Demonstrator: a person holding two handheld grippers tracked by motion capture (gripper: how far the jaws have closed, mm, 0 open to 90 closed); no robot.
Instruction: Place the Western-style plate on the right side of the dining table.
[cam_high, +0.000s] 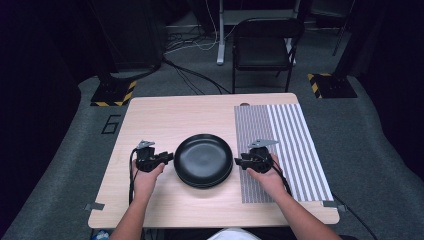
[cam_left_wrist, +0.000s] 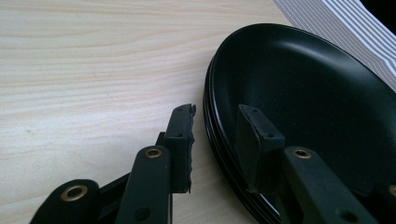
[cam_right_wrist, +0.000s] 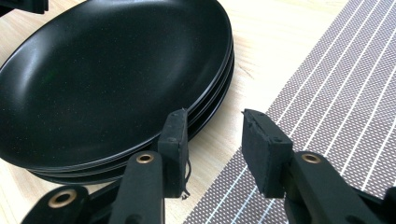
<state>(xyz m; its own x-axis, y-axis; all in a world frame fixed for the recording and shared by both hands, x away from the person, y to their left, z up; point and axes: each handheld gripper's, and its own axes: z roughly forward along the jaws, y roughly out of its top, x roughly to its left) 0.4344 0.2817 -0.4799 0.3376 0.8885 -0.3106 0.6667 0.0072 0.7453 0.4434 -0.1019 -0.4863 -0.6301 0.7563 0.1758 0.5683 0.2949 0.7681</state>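
A stack of black plates (cam_high: 203, 160) sits mid-table, its right edge beside a striped placemat (cam_high: 295, 150). My left gripper (cam_high: 171, 156) is at the stack's left rim. In the left gripper view that gripper (cam_left_wrist: 217, 112) straddles the plates' rim (cam_left_wrist: 212, 126): one pad hangs outside over the wood, the other over the top plate's inside, with a gap on each side. My right gripper (cam_high: 236, 161) is at the right rim. In the right gripper view it (cam_right_wrist: 214, 116) stands open, its left pad (cam_right_wrist: 175, 149) against the plates (cam_right_wrist: 116, 70), its right pad over the placement mat (cam_right_wrist: 336, 93).
The light wooden table (cam_high: 160, 115) has bare wood left of and behind the plates. Beyond its far edge stand a black chair (cam_high: 262, 45), floor cables (cam_high: 195, 75) and two stand bases with yellow-black stripes (cam_high: 114, 93).
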